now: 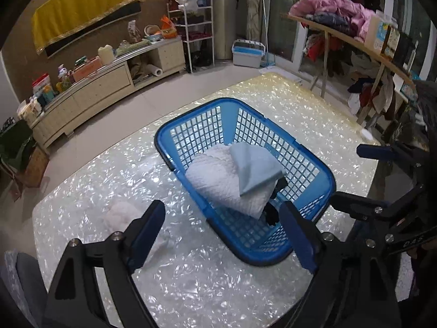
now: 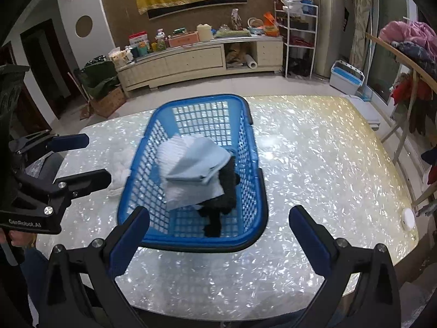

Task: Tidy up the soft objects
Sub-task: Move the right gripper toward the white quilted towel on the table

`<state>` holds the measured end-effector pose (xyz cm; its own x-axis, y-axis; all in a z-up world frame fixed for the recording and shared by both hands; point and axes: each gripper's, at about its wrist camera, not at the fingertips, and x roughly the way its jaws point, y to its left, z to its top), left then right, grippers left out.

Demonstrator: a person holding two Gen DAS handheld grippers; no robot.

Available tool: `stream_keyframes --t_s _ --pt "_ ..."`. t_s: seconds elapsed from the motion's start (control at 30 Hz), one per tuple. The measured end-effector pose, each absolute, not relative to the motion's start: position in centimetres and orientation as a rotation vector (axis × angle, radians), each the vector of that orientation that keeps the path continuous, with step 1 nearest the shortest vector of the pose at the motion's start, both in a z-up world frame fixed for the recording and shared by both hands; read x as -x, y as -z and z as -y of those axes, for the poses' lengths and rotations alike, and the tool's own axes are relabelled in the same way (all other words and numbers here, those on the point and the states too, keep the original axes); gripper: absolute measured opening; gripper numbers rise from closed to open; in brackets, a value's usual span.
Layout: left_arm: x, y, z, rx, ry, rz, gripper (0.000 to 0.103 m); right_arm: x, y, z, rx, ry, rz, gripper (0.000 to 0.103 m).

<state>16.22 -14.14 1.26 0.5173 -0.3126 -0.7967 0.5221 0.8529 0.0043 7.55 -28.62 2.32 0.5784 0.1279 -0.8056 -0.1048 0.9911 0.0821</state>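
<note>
Three soft things are already sitting in the blue basket (image 2: 254, 164): a white quilted cloth (image 1: 218, 183), a folded light blue cloth (image 1: 256, 169) lying on top of it, and something black and fuzzy (image 2: 226, 191) peeking out underneath. One pale fluffy piece (image 1: 123, 216) is still lying on the tabletop (image 2: 314, 164), just outside the basket's left wall, toward the near left corner.

Both grippers are hovering with nothing in them. The left gripper (image 1: 221, 232) is sitting wide open near that fluffy piece, and the right gripper (image 2: 218, 235) is gaping just as wide over the near edge of the basket.

What I'm worrying about: that leftover is nearly blending into the shiny pearly top, so it's looking easy to misjudge and pinch only a wisp, letting it slip mid-carry. The left gripper's right finger is also hanging close to the basket rim, so a careless swing is probably shoving the basket along the slick surface.
</note>
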Motion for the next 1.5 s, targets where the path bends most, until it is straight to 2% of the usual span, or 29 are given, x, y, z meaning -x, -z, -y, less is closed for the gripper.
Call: stream_keyframes --t_s 0.13,0.2,0.73,1.5 --pt "-15.3 -2.1 12.6 -0.213 0.506 -0.877 0.091 -6.9 -3.2 27.8 -0.018 -0.148 -0.923 0.102" --pt "-14.8 -2.5 11.7 -0.203 0.495 -0.861 0.103 -6.7 -3.5 27.2 -0.012 -0.156 -0.913 0.102" --pt "-10.7 -2.9 3.5 -0.119 0.381 -0.818 0.103 -7.3 -3.0 19.4 0.057 -0.272 -0.908 0.102" --pt "-11.6 2.2 -9.2 0.008 0.198 -0.921 0.103 -12.2 1.3 8.3 0.221 -0.427 -0.967 0.102"
